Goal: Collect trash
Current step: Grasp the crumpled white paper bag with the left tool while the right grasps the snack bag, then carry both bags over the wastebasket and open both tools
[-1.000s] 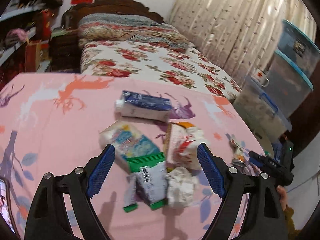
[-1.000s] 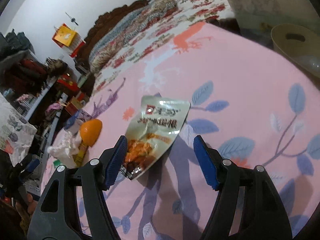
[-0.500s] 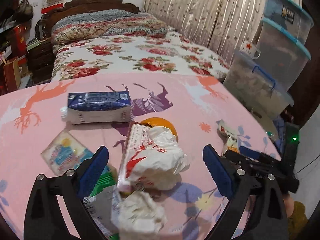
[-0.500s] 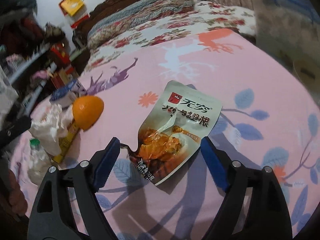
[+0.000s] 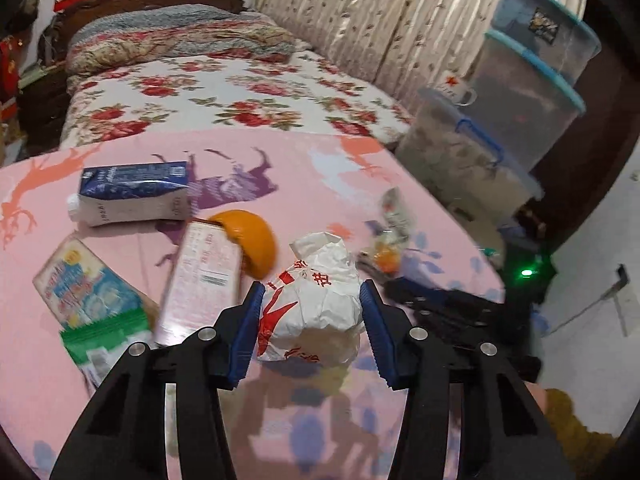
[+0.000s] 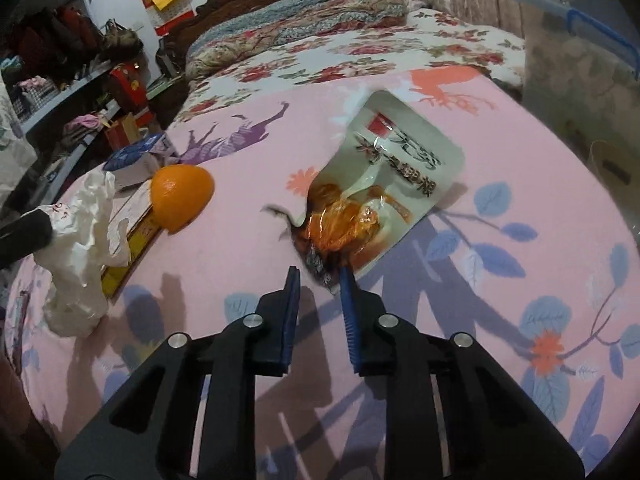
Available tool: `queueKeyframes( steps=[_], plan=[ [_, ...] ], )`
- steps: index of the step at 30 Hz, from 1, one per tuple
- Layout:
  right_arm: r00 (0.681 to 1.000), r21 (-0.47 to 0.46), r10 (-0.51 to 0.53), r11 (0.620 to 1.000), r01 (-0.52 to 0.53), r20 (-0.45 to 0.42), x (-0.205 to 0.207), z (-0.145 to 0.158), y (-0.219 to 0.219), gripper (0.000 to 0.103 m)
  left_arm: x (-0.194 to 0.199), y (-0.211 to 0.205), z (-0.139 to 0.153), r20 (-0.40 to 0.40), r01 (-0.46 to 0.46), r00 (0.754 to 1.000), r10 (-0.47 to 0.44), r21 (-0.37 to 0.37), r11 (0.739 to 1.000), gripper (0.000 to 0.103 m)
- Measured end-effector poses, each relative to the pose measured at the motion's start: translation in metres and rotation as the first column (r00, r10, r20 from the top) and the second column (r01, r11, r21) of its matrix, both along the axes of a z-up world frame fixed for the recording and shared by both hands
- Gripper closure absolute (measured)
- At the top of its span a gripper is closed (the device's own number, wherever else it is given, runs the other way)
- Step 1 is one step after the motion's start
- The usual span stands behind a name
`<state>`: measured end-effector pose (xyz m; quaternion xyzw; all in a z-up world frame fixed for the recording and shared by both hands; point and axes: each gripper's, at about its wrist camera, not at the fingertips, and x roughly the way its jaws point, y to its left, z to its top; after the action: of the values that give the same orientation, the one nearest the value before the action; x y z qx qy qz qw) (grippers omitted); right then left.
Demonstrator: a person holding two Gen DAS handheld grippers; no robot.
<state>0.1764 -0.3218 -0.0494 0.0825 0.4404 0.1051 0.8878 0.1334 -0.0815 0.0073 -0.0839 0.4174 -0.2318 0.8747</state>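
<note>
Looks like it's barely started. The left gripper has just been closing and now squeezes the crumpled white paper wrapper at center frame; the right gripper has just snapped down onto the near corner of the silver snack pouch, center right. Still lying on the pink tablecloth: blue milk carton, orange peel, pink box, a green-edged packet. The wrapper is wrinkly with red print; the pouch is torn and glossy.
</note>
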Motion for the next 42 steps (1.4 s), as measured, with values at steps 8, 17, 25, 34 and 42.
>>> queueKeyframes(
  steps=[8, 17, 25, 34, 42],
  plan=[
    [1.0, 0.167, 0.01, 0.986, -0.01, -0.001, -0.025, 0.003, -0.025, 0.081, 0.003, -0.033, -0.008, -0.048, 0.07, 0.996, -0.071, -0.021, 0.997, 0.056],
    [0.993, 0.518, -0.053, 0.85, 0.1, -0.104, -0.002, -0.001, -0.082, 0.029, 0.046, -0.073, -0.015, -0.062, 0.083, 0.995, -0.081, 0.019, 0.996, 0.056],
    [0.97, 0.651, -0.027, 0.737, 0.183, -0.243, 0.025, -0.024, -0.076, 0.043, 0.106, -0.101, -0.033, -0.096, 0.026, 0.995, -0.013, 0.139, 0.99, 0.056],
    [0.968, 0.647, -0.086, 0.729, 0.223, -0.236, 0.059, -0.024, -0.067, 0.044, 0.124, -0.081, -0.057, -0.222, -0.026, 0.974, 0.036, 0.048, 0.998, 0.056],
    [0.967, 0.651, -0.069, 0.727, 0.218, -0.246, 0.083, -0.031, -0.064, 0.087, 0.118, -0.082, -0.057, -0.239, -0.017, 0.971, 0.018, 0.005, 1.0, 0.056]
  ],
)
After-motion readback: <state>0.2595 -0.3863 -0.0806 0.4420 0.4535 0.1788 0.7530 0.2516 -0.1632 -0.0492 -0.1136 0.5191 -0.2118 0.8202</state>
